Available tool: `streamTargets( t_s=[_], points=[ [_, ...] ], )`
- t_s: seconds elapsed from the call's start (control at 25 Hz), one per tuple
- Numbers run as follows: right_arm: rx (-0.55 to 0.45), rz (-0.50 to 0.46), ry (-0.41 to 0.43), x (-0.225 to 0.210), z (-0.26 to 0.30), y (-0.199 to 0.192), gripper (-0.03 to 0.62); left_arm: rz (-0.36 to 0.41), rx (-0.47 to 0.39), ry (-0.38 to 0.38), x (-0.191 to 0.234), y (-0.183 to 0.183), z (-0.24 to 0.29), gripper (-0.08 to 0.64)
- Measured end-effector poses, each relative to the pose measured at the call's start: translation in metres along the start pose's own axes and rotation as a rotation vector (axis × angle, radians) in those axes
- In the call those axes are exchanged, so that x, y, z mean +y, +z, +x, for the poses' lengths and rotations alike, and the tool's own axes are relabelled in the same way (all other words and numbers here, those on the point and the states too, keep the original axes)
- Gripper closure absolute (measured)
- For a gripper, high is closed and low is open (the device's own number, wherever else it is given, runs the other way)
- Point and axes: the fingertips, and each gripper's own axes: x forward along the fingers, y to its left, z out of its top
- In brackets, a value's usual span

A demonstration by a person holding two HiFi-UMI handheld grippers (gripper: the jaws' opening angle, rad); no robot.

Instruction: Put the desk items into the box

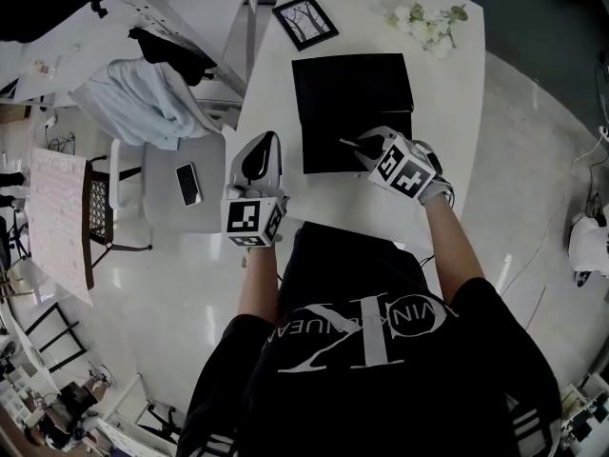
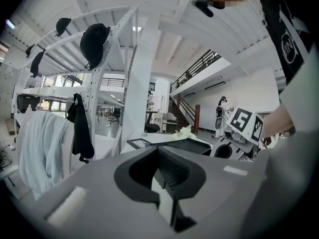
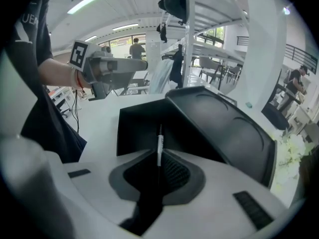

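Right gripper (image 1: pixel 369 149): jaws clamped on a thin white pen (image 1: pixel 350 144). In the right gripper view the pen (image 3: pixel 159 144) stands straight out from the jaws (image 3: pixel 159 159), its tip over the near wall of the open black box (image 3: pixel 137 128). The box's hinged black lid (image 3: pixel 224 131) is tilted back to the right, with a curved line pressed into its inner face.

Left gripper (image 1: pixel 259 149): jaws drawn together with nothing between them, as its own view shows (image 2: pixel 160 158). It is held over the left edge of the white table (image 1: pixel 447 112), well apart from the box (image 1: pixel 319 155).

Other desk items: a small black-framed picture (image 1: pixel 304 22) with a branch drawing lies beyond the lid (image 1: pixel 352 84), and a spray of white flowers (image 1: pixel 423 22) lies at the far right corner. Both are on the table, outside the box.

Writing: black-and-white square markers on both gripper cubes. The pale lettering across the person's black shirt (image 1: pixel 381 350) is only partly legible: a large "K" and the fragment "VIN". No label is visible on the box.

Edges and room: there is bare table to the right of the box up to the rounded edge, and a bare strip between the box and the person. Left of the table, a grey chair seat (image 1: pixel 162 198) carries a dark phone (image 1: pixel 188 184). A pale blue cloth (image 1: pixel 143 98) hangs beside it.
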Motion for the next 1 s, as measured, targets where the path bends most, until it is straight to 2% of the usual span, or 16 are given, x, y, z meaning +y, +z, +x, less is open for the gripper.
streamTargets(
  t_s=[0.32, 0.84, 1.0],
  points=[
    [0.019, -0.012, 0.019, 0.001, 0.009, -0.002, 0.568, -0.017, 0.003, 0.038, 0.011, -0.004, -0.012, 0.549],
    [0.020, -0.020, -0.001, 0.001, 0.012, -0.001, 0.568, -0.030, 0.004, 0.048, 0.014, -0.008, -0.021, 0.549],
    [0.005, -0.019, -0.031, -0.003, 0.007, 0.003, 0.568, -0.028, 0.002, 0.040, 0.013, -0.008, -0.019, 0.549]
  ],
)
